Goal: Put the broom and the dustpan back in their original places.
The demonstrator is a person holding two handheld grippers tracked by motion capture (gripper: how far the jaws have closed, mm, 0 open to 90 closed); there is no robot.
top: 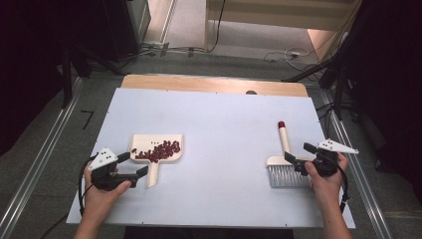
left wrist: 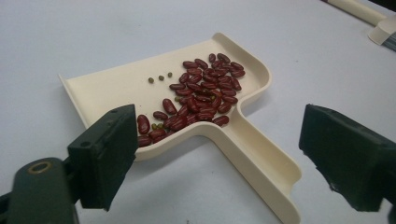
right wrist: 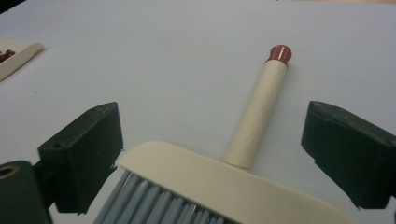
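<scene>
Smooth cream plastic dustpan, glossy red beans, matt white tabletop.

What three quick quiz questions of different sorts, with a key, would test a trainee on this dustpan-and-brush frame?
1. True or false: the left gripper clamps the dustpan handle.
2. Where are the red beans? A on the sheet, B in the dustpan, C on the brush.
3. What colour is the brush handle's end cap?

Key: 1 false, both it and the right gripper stand open, pads clear. 2 B. 3 red.
</scene>
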